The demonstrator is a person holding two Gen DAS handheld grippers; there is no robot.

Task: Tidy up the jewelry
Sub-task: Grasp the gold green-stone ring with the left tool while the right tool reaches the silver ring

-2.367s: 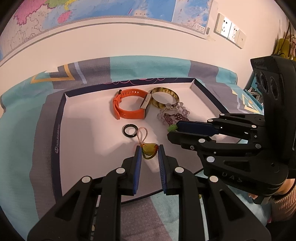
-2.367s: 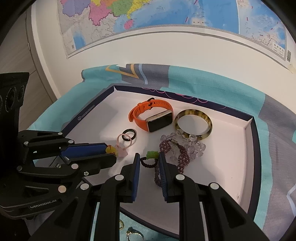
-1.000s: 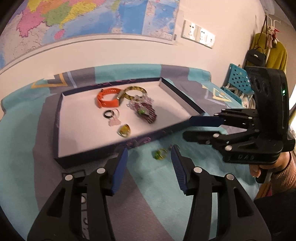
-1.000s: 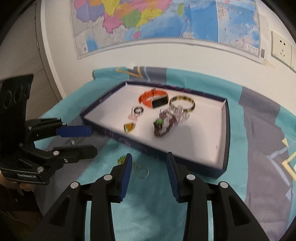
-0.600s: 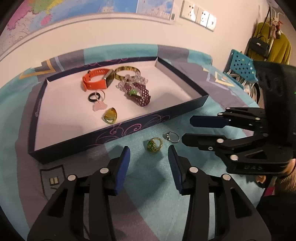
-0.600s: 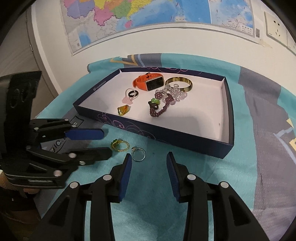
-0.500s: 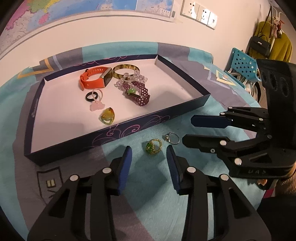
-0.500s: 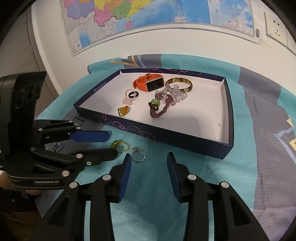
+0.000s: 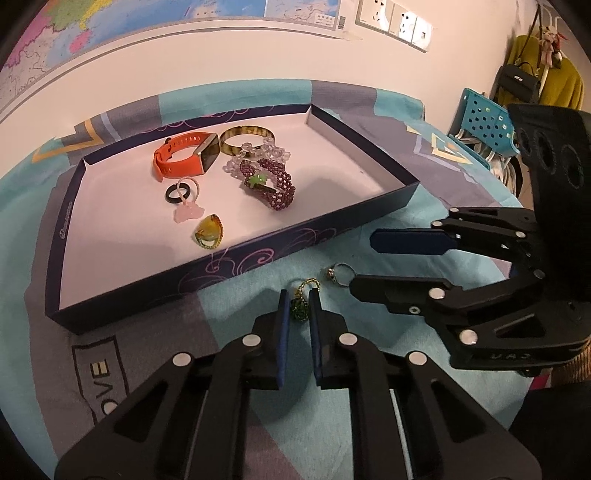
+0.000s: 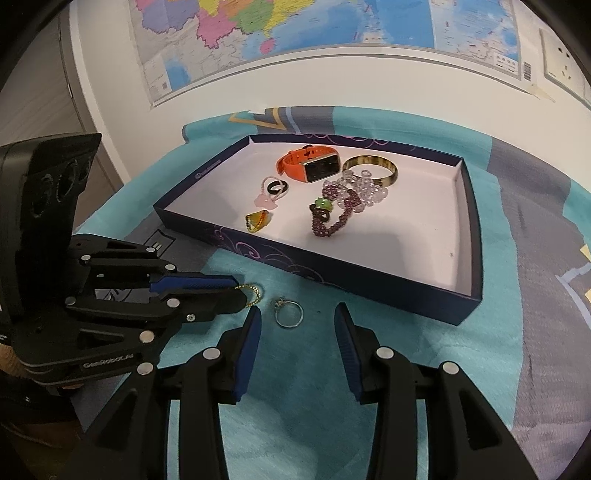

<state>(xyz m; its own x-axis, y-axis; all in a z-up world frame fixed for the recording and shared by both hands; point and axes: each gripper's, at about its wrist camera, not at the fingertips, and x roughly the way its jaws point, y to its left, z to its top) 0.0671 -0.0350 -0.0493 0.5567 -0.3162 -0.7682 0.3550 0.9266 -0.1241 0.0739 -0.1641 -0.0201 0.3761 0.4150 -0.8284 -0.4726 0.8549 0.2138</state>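
Black left gripper (image 9: 298, 304) with blue pads has closed its jaws on a gold ring with a dark green stone (image 9: 301, 301), which sits on the teal-and-grey patterned cloth (image 9: 369, 424) just near of the tray's front wall. Right of it, the black right gripper (image 10: 297, 325) holds its jaws partly apart with nothing pressed between them; a thin silver ring with a small stone (image 10: 289, 313) lies on the cloth just beyond its fingertips. Farther off stands the shallow dark-blue cardboard tray with a white floor (image 9: 332, 221). Inside it, toward the far side, lie an orange-strapped smartwatch (image 9: 184, 157), a tortoiseshell bangle (image 9: 245, 133) and a clear bead bracelet (image 9: 266, 151), with a purple beaded bracelet bearing a green charm (image 9: 269, 182) nearer. To their left are a black ring (image 9: 173, 192), a pink flower charm (image 9: 188, 213) and an amber-stone gold ring (image 9: 208, 233). A map (image 10: 332, 26) hangs on the far wall.
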